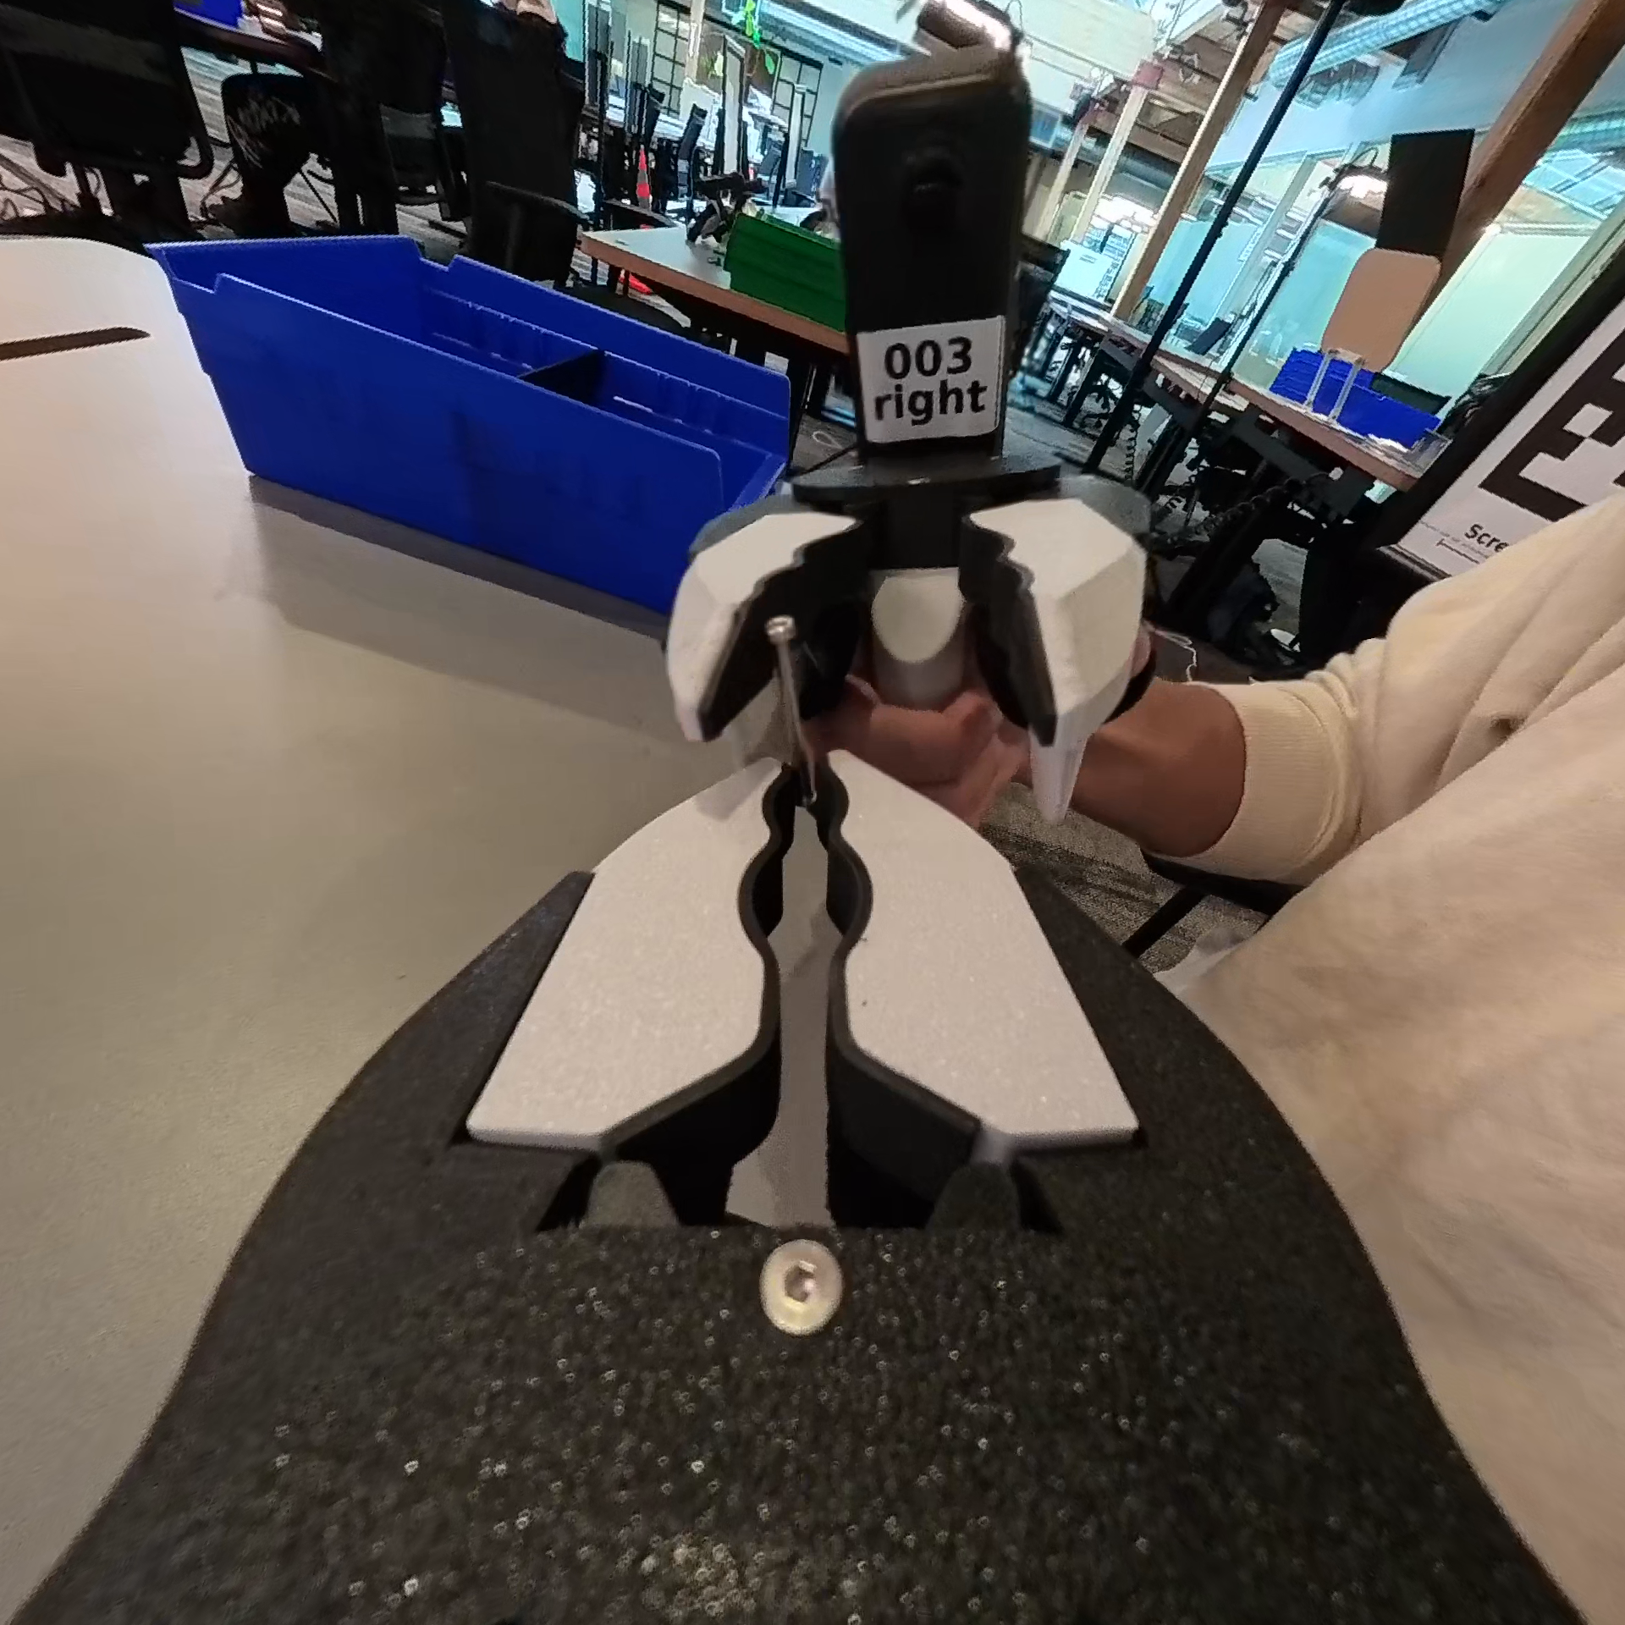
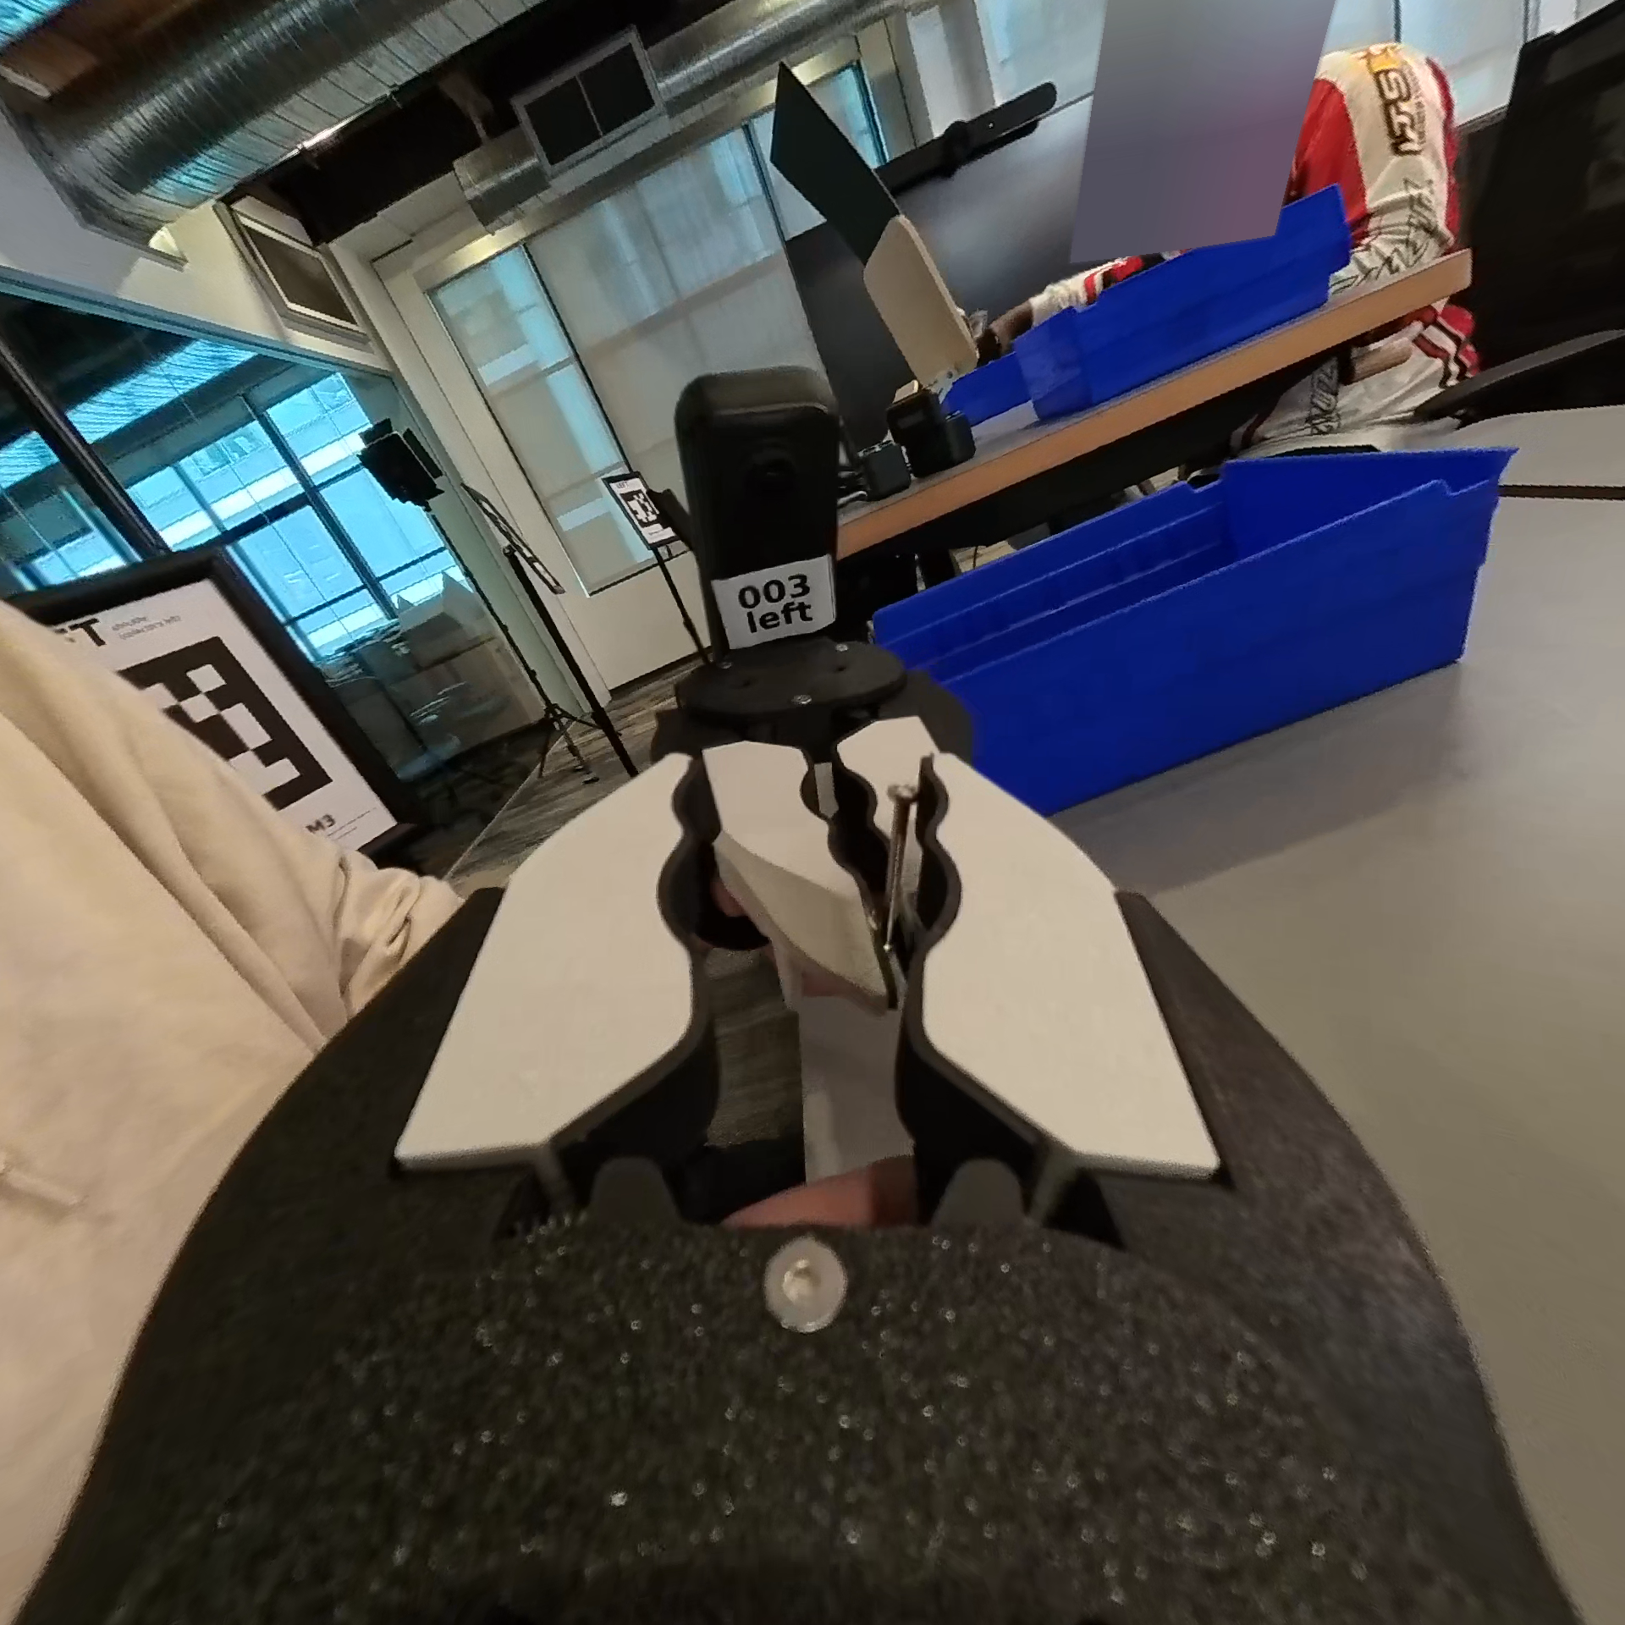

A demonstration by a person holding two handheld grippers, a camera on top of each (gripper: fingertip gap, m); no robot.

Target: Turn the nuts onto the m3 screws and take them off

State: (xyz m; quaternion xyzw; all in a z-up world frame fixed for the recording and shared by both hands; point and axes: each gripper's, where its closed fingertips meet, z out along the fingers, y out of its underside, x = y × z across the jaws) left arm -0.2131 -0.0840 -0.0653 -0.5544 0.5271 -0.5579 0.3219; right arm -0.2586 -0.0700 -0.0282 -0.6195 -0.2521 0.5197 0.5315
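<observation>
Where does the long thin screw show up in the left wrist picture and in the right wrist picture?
Left wrist view: the screw stands just above centre, its lower end pinched at the left tool tip, its head up by the right tool.
Right wrist view: the screw is slightly right of centre, between the right tool's fingers.
Shared landmark: the blue bin on the table.
</observation>
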